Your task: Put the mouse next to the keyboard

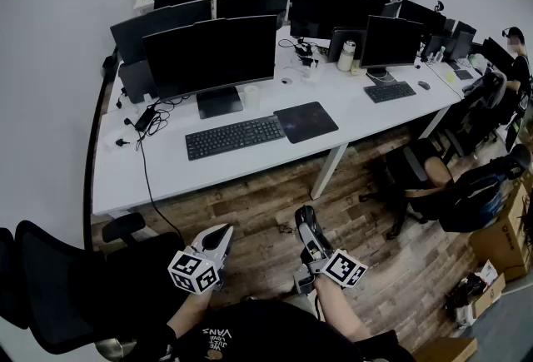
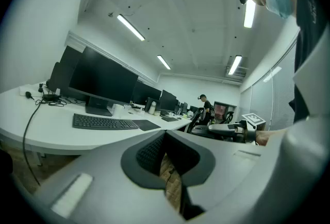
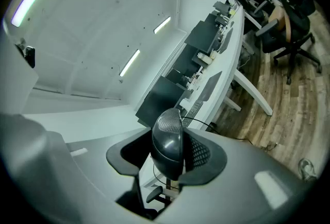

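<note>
Legible matter, one item only: pale lettering (image 1: 218,336) printed on the dark shirt (image 1: 266,345) at the bottom edge of the head view, upside down to the camera. It seems to read "VANS", and a smaller line just beside it is too fine to make out. Left marker cube (image 1: 194,270) on the left gripper (image 1: 223,230) and right marker cube (image 1: 344,267) on the right gripper (image 1: 306,217) bear black-and-white square codes, with no letters or numerals among them. Keyboard (image 1: 235,136) on the white desk (image 1: 166,173) — key legends too small to read. Cardboard box (image 1: 502,245) at the right edge: any print on it cannot be told.
</note>
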{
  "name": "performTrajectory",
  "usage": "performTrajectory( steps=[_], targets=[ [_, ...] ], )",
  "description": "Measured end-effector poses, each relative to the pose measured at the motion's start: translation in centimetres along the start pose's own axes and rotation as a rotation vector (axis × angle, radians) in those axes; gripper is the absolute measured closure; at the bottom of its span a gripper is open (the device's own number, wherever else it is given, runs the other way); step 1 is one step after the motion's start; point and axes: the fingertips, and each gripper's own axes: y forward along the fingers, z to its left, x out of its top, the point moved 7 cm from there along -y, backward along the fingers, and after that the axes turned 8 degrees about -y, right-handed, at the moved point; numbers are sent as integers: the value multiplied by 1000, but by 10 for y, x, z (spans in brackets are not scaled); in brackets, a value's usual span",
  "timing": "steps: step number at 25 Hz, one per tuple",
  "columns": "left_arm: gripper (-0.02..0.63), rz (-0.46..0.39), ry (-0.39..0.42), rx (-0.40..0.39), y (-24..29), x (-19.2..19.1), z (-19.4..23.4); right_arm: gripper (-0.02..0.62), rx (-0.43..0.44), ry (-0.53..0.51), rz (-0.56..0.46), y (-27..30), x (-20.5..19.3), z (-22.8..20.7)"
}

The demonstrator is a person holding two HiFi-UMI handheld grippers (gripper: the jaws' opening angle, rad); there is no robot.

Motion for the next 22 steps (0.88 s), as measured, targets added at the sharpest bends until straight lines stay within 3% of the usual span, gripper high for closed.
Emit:
performTrajectory(
  steps=[12, 22],
  targets=[
    [605, -9, 0, 26, 48, 3, -19, 414, 63, 1, 75, 21, 39, -25],
    [606, -36, -17, 62, 132, -9, -50, 414, 119, 17, 135, 40, 104, -81]
  ],
)
